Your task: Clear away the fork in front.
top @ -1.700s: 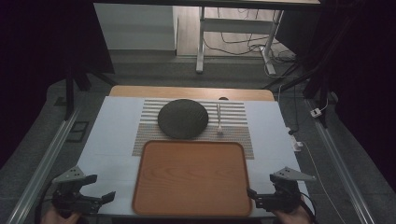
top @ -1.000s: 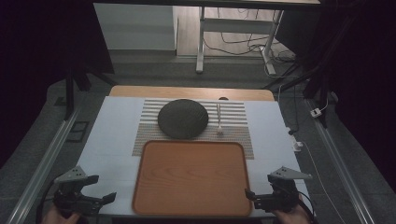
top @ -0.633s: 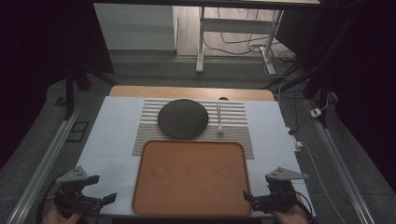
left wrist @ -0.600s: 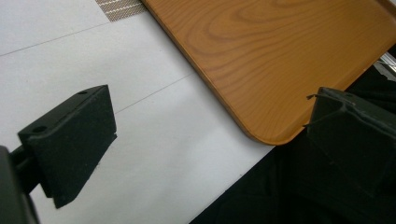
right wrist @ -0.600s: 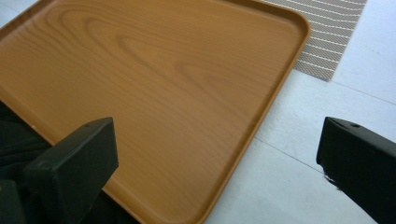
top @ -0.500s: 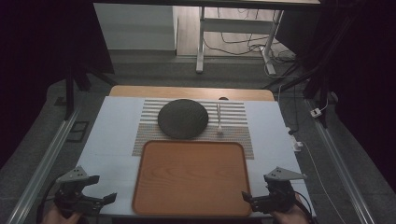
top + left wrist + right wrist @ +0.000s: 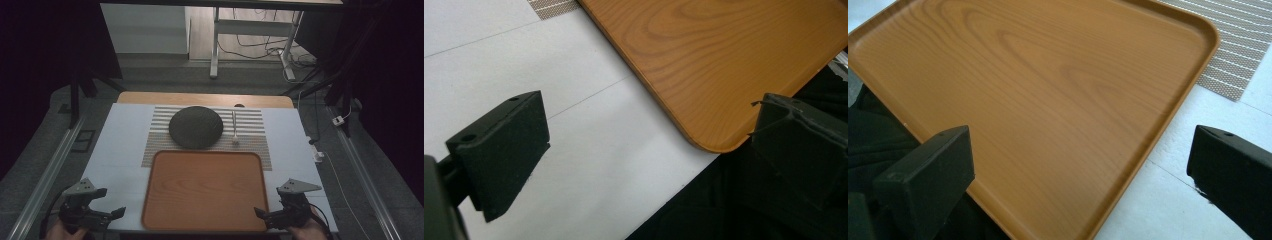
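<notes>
A white table (image 7: 120,145) in a dim room was seen, with a striped mat (image 7: 252,140) on it. The wooden tray (image 7: 205,187) lay at the near edge, flanked by the left gripper (image 7: 116,214) and the right gripper (image 7: 260,214), each held with jaws wide apart, touching nothing. No writing could be read.

One overhead camera, two close gripper cameras

The high view looks forward and down over the whole table (image 7: 120,140). Each gripper view sits low at the table's near edge, facing inward; all three share the wooden tray (image 7: 205,192) (image 7: 724,60) (image 7: 1048,100).
</notes>
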A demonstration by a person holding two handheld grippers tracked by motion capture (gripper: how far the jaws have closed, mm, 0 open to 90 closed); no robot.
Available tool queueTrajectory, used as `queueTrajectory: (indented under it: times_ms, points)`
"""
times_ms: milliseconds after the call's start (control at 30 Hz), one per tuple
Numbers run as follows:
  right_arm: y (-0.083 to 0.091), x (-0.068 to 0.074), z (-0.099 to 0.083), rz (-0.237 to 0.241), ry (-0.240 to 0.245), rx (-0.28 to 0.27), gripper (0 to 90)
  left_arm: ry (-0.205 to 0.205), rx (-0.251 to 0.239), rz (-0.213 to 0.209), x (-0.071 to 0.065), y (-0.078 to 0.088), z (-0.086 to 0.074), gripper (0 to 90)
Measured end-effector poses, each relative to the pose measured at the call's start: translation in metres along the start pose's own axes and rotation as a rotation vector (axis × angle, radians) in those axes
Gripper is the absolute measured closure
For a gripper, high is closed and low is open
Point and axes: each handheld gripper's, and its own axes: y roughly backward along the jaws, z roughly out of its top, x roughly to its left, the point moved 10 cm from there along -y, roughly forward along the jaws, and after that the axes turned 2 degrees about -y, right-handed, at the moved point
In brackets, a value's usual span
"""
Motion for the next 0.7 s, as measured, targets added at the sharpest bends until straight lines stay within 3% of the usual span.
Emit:
queueTrajectory:
  times_ms: [467, 700]
  points:
    - [-0.011, 0.014, 0.004, 0.03, 0.059, 0.017, 0.0, -0.029, 0.032, 0.01, -0.002, -0.003, -0.002, 2.7]
    - [-0.018, 0.021, 0.008, 0.039, 0.095, 0.019, 0.0, -0.073, 0.083, 0.031, -0.005, -0.008, -0.004, 4.3]
